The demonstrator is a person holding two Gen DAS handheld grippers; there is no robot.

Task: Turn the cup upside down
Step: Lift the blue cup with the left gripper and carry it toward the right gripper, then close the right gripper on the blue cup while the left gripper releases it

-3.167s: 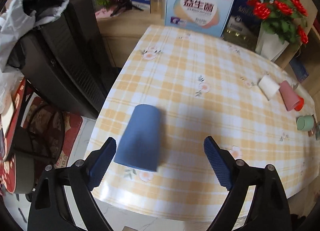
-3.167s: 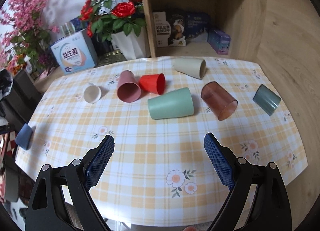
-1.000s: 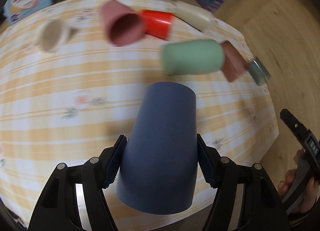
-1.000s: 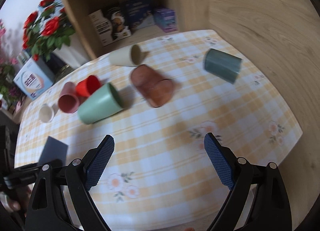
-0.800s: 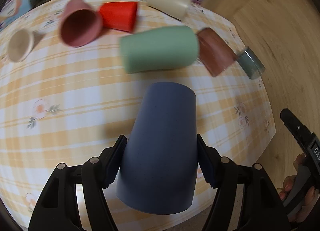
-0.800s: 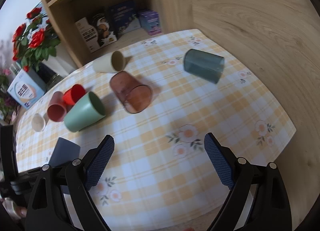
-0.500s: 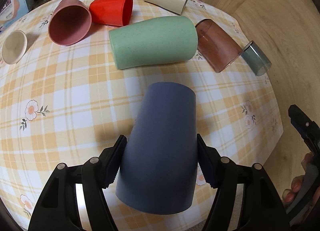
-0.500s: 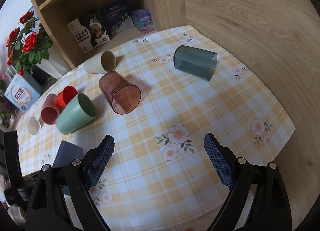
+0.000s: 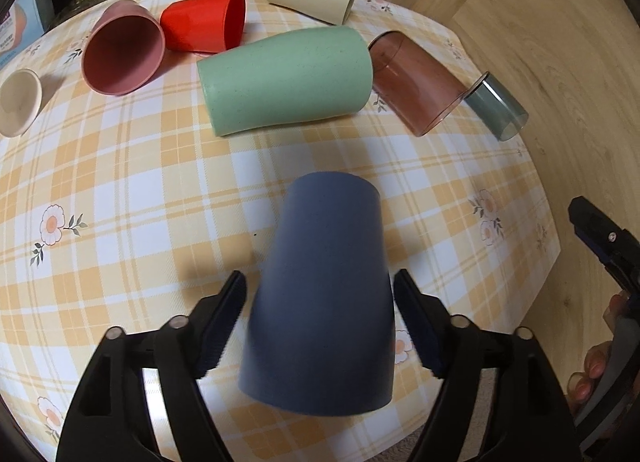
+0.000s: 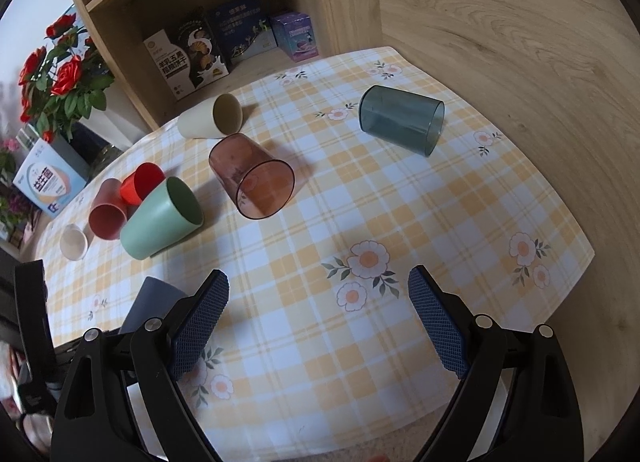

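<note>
The checked tabletop (image 10: 400,221) carries a scatter of cups lying on their sides. Biggest of them is the green cup (image 9: 284,77), which serves as the marker here. A brown see-through cup (image 9: 416,85) lies just beside its mouth end, and a pink cup (image 9: 120,49) and a red cup (image 9: 204,21) lie beyond its base end.

The blue cup (image 9: 324,302) is on the near side of the green cup, clear of it, with its closed base turned up and its wide mouth down. In the right wrist view it looks to be standing inverted on the cloth. Its rim is hidden and its outline is slightly blurred, so I cannot tell whether it sits flat.

The left gripper (image 9: 318,280) straddles the blue cup low on its wall. Its jaws are only slightly wider than the cup: a sliver of cloth shows at one pad, and the other is at or almost on the wall. So it no longer seems to clamp. The right gripper (image 10: 318,278), further from the green cup, has its jaws wide apart over bare cloth and holds nothing.

The flip looks essentially finished. The risk lies in the withdrawal. With so little clearance, a ribbed pad could drag the wall and tip the cup, or slide it towards the tabletop's near edge. If the rim is not yet flat, letting go could leave it rocking.
</note>
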